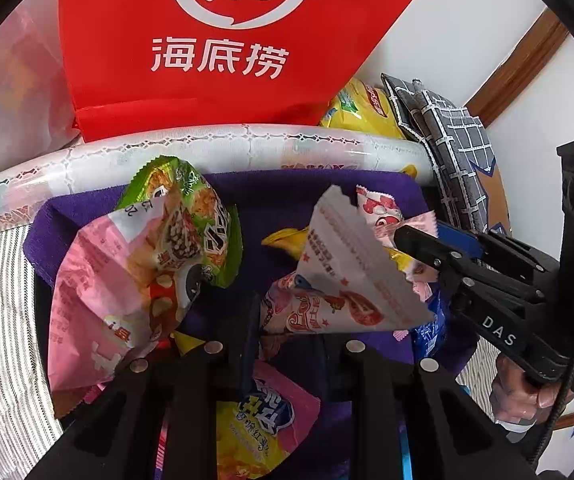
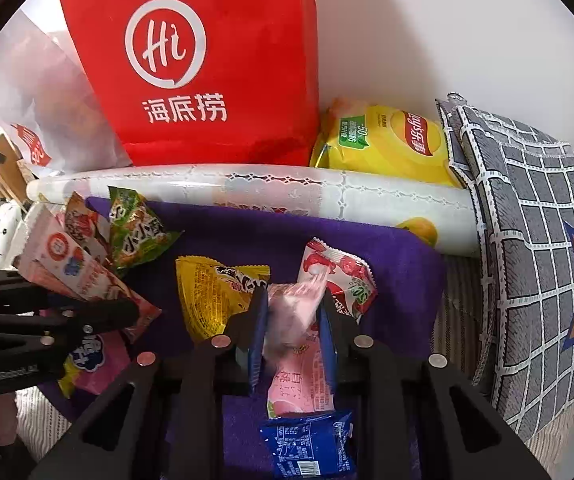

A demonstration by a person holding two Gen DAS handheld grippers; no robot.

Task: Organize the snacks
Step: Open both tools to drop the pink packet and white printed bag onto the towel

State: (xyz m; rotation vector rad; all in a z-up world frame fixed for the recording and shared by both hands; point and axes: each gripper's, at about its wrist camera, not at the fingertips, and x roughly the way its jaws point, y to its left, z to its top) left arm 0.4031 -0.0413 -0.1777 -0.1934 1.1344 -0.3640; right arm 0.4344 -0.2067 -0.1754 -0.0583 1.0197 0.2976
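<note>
One pink packet [image 2: 293,312] between right gripper [image 2: 293,320] pads, barely gripped, long axis along the fingers (left gripper [image 1: 253,332] clamps another).

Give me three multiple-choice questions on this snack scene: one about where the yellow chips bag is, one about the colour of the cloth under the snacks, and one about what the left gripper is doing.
1. Where is the yellow chips bag?
A. Behind the white roll, between the red bag and the checked cushion
B. Inside the red bag
C. In front of the white roll

2. What colour is the cloth under the snacks?
A. Green
B. Orange
C. Purple

3. What state is the left gripper in?
A. Open and empty
B. Shut on a pink and white packet
C. Shut on the red bag

Answers:
1 A, as it stands past the roll with the red bag on one side and the cushion on the other.
2 C, as purple fabric shows between the packets.
3 B, as its fingers pinch the packet's end.
</note>
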